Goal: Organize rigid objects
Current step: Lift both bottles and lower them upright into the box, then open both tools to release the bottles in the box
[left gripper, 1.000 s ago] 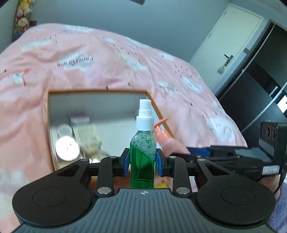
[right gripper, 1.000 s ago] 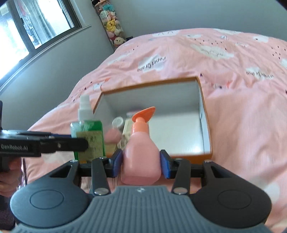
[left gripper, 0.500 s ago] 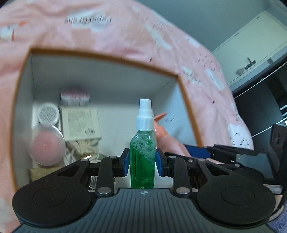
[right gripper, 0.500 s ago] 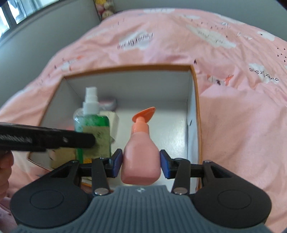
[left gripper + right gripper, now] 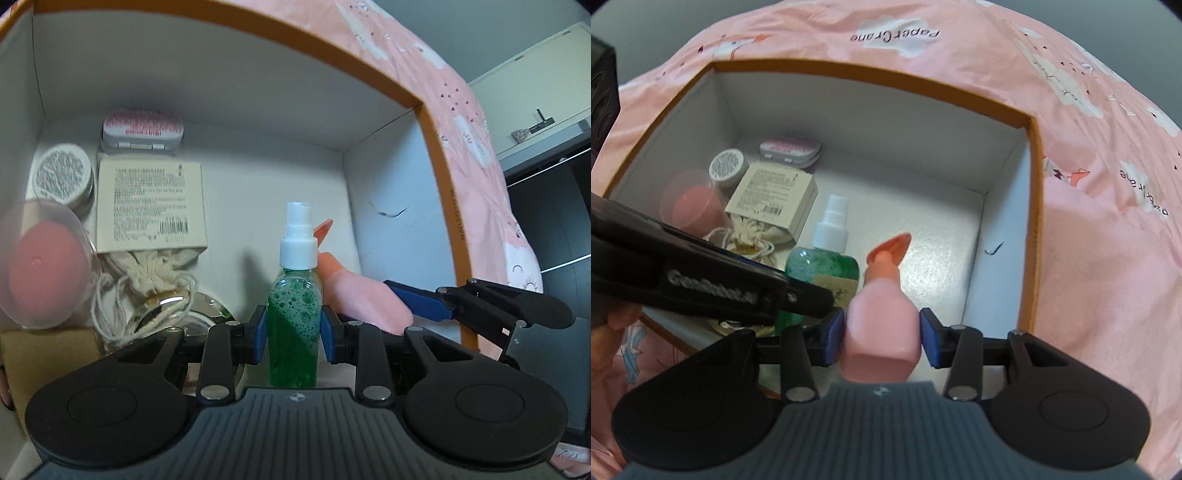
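A pink bedspread (image 5: 1108, 258) printed with white clouds fills the background, and on it sits your open box (image 5: 1036, 206) with an orange rim and white walls. In the right wrist view, along the box's left side, you have a clear dome over a pink sponge (image 5: 692, 206), a round tin (image 5: 727, 168), a pink-topped case (image 5: 789, 148) against the far wall, and a white printed carton (image 5: 772, 199) lying partly over a drawstring pouch (image 5: 750, 236).

Moving toward the centre, your left gripper (image 5: 292, 328) has its blue pads closed against the sides of the green spray bottle (image 5: 293, 321), which stands upright with its white nozzle on top, inside the box. Whether its base touches the floor of the box cannot be told.

Just right of it, your right gripper (image 5: 882, 338) has its pads pressed on both sides of the pink pump bottle (image 5: 881, 328), whose orange spout points toward the far right corner. It sits low in the frame, over the bare right part of the box floor, close beside the green bottle. A small dark mark shows on the box's right wall.
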`<action>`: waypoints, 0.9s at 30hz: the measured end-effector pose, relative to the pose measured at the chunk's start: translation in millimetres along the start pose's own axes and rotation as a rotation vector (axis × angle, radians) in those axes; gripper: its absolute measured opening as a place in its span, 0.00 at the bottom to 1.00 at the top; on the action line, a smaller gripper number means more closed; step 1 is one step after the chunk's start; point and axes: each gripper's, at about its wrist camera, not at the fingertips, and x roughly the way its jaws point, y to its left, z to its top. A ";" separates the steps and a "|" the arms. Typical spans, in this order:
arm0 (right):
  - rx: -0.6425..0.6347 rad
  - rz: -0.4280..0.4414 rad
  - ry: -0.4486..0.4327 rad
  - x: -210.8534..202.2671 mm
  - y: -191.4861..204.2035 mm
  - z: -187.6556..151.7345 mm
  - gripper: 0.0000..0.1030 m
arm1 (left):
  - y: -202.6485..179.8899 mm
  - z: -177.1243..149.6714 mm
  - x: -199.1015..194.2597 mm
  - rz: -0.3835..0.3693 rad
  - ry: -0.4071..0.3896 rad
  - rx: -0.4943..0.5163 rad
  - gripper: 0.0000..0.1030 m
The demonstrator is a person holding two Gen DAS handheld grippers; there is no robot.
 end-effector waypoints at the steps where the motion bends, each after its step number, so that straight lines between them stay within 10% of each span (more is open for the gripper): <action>1: 0.000 -0.006 0.007 2.8 0.3 1.0 0.42 | 0.7 -0.5 1.2 -0.001 0.004 -0.007 0.32; 27: -0.002 -0.033 0.032 3.4 3.1 0.6 0.45 | -38.7 -5.5 -10.8 0.276 -0.080 0.176 0.45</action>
